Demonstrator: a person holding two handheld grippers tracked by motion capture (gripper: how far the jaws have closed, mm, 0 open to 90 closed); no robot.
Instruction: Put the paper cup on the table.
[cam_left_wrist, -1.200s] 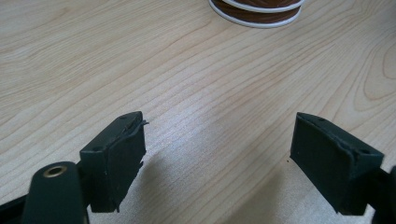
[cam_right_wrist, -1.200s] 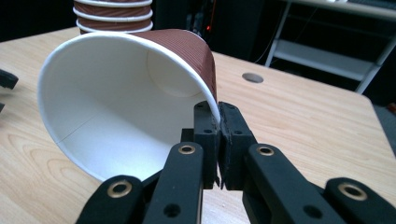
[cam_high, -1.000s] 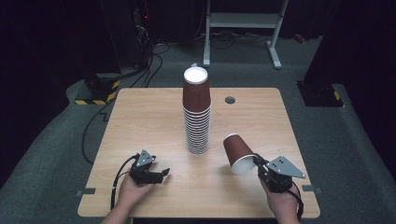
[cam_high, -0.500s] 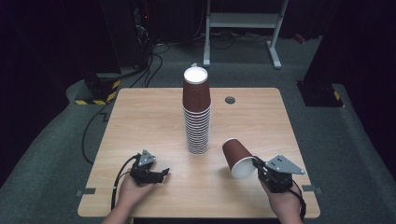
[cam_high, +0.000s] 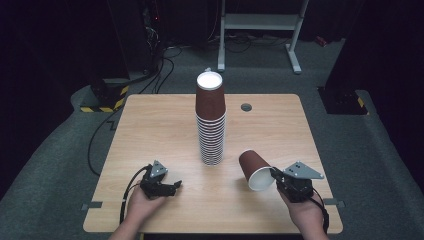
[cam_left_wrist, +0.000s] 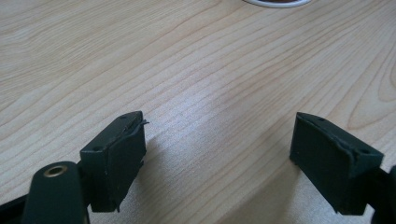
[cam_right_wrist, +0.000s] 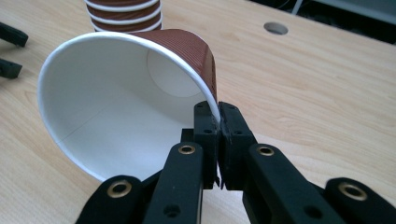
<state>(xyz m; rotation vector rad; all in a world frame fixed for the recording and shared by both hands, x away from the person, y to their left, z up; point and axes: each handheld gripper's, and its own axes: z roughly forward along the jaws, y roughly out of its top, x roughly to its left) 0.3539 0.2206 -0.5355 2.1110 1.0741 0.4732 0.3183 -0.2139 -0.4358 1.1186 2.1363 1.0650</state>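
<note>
One cup (cam_high: 254, 169) pinched at rim by right tool (cam_high: 274, 174); left tool (cam_high: 175, 186) empty

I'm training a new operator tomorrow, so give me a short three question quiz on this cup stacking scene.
1. True or false: the right gripper pinches the rim of the single cup.
2. How does that cup lie: A upright, B tilted with its mouth toward the person, C upside down on the table?
3. What is between the jaws of the left gripper?

Key: 1 true. 2 B. 3 nothing; its jaws stand apart over bare wood, away from the stack of cups.
</note>
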